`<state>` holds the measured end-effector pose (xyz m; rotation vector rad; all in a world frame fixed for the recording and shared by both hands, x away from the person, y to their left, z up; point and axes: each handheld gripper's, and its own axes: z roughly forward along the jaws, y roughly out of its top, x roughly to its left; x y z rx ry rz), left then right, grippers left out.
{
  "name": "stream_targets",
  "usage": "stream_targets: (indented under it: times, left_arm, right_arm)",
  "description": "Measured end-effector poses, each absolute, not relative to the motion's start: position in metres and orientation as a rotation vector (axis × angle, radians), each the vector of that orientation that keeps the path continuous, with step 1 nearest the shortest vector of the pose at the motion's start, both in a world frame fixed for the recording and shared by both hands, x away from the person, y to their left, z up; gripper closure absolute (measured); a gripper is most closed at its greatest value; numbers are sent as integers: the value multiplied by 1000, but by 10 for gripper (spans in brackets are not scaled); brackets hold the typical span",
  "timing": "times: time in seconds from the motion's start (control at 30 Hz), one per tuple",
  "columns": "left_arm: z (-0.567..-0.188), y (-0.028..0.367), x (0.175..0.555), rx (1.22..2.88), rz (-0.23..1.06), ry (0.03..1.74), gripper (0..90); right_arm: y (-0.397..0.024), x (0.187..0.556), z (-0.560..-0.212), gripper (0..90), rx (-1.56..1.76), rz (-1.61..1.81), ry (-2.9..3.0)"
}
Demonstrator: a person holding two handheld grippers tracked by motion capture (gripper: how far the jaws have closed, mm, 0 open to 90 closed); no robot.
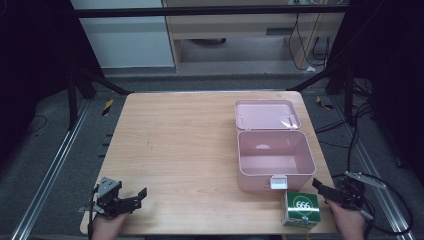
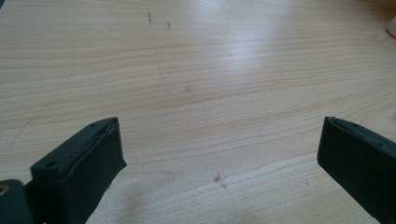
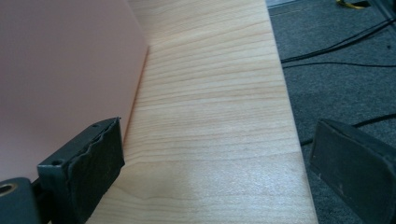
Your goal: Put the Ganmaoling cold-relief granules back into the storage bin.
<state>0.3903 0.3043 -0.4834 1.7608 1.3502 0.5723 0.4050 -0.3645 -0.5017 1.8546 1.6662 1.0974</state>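
Observation:
A pink box (image 1: 276, 159) stands open and empty on the right half of the wooden table (image 1: 180, 145), its lid (image 1: 267, 115) laid back behind it. A green carton marked 666 (image 1: 301, 208) sits at the front right, just in front of the box. My right gripper (image 1: 325, 190) hovers beside the carton at the table's right edge. In the right gripper view its jaws (image 3: 217, 140) stand open over bare wood, with the box's pink wall (image 3: 60, 70) to their left. My left gripper (image 1: 136, 198) rests at the front left corner, open (image 2: 222, 140) with nothing between its jaws.
The table's right edge (image 3: 289, 93) runs close by the right gripper, with grey floor and black cables (image 3: 336, 60) beyond it. A white latch (image 1: 278, 182) hangs on the box's front wall. Metal rails flank the table on the floor.

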Motion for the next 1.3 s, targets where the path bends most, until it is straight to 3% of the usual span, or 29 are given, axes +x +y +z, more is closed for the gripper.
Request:
stream_targets:
  times: [0.23, 0.57, 0.93, 1.3]
  left_arm:
    - [-484, 303, 391, 1766, 560, 1339, 0]
    - [-483, 303, 391, 1740, 521, 1353, 0]
    - [-483, 311, 393, 1686, 493, 1389, 0]
    - [-483, 311, 394, 1681, 488, 1389, 0]
  right_arm:
    - [-366, 406, -491, 32, 1797, 1067, 1756]
    - [-373, 410, -456, 15, 1416, 806, 2325]
    - [-348, 405, -444, 5, 742, 460, 2908]
    - [-319, 395, -408, 4, 505, 382, 3020]
